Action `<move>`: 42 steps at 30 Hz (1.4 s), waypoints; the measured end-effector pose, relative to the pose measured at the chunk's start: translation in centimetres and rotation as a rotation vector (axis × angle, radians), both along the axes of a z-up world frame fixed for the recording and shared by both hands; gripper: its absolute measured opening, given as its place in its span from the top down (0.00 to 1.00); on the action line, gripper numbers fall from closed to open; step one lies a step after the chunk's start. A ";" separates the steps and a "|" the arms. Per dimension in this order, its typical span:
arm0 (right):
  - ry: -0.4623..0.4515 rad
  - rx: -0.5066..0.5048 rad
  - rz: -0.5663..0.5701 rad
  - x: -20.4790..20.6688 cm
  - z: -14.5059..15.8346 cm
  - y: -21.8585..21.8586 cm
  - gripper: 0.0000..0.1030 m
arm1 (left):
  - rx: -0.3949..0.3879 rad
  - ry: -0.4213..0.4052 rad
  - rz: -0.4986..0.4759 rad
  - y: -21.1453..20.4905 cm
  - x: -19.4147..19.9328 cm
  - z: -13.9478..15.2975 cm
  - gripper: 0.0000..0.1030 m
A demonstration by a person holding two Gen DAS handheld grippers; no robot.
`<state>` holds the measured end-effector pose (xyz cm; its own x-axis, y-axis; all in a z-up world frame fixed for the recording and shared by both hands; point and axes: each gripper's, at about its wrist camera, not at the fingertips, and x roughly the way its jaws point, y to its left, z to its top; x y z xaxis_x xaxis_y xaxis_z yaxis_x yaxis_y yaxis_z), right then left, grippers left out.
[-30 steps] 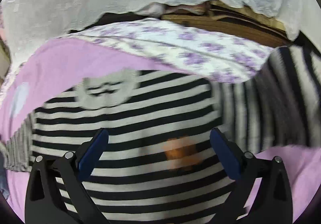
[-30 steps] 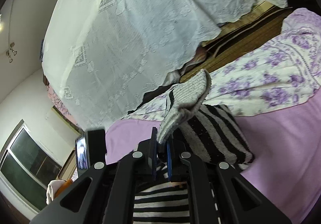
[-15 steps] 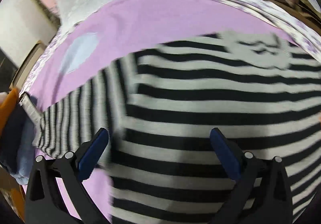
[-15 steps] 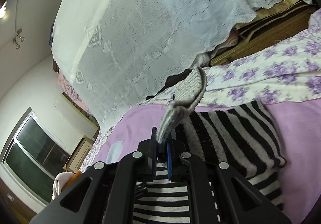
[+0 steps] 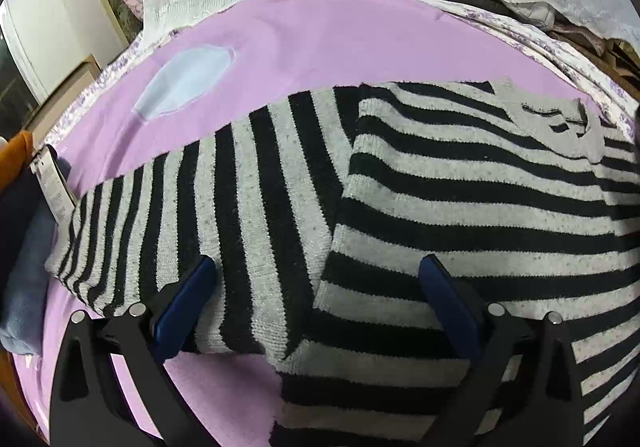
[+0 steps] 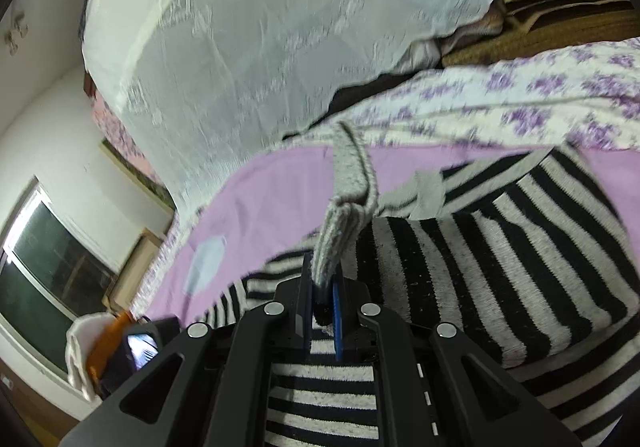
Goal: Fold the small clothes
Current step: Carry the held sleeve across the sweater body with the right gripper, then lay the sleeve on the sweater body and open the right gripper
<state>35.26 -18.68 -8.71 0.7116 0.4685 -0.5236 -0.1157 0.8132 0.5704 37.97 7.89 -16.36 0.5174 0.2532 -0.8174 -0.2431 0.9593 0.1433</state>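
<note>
The right claw (image 6: 322, 299) is clamped tight on a grey ribbed cuff (image 6: 344, 223) of the black-and-grey striped knit sweater (image 6: 500, 247), its two blue pads pressed together with only the knit between them. The cuff rises out of the pads and bends over at its top (the picture is somewhat blurred there). Beyond it the sweater's striped body lies on the lilac bed sheet (image 6: 280, 183).

The left claw (image 5: 318, 287) stands wide open with nothing between its blue pads, poised just over the sweater where the left sleeve (image 5: 192, 219) meets the body; whether the pads touch the knit I cannot tell. The sleeve lies spread out flat to the left, its stripes running crosswise to those of the body (image 5: 480, 207). A grey knitted patch (image 5: 560, 119) shows on the chest at far right.

A pale blue oval patch (image 5: 188, 79) sits on the sheet beyond the sleeve. Further back lie a white bedcover with purple flowers (image 6: 520, 95) and a white lace cloth (image 6: 280, 27). At the left edge lies a folded blue garment (image 5: 28, 267).
</note>
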 end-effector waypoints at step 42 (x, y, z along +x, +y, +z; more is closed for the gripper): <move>0.183 -0.249 -0.121 0.9 -6.3 -7.5 0.86 | -0.037 -0.032 -0.244 -7.6 0.4 2.1 0.04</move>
<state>36.15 -26.22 -15.05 0.6380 0.2279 -0.7356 0.0762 0.9319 0.3548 38.39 0.32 -14.26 0.5853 0.0876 -0.8060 -0.0072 0.9947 0.1029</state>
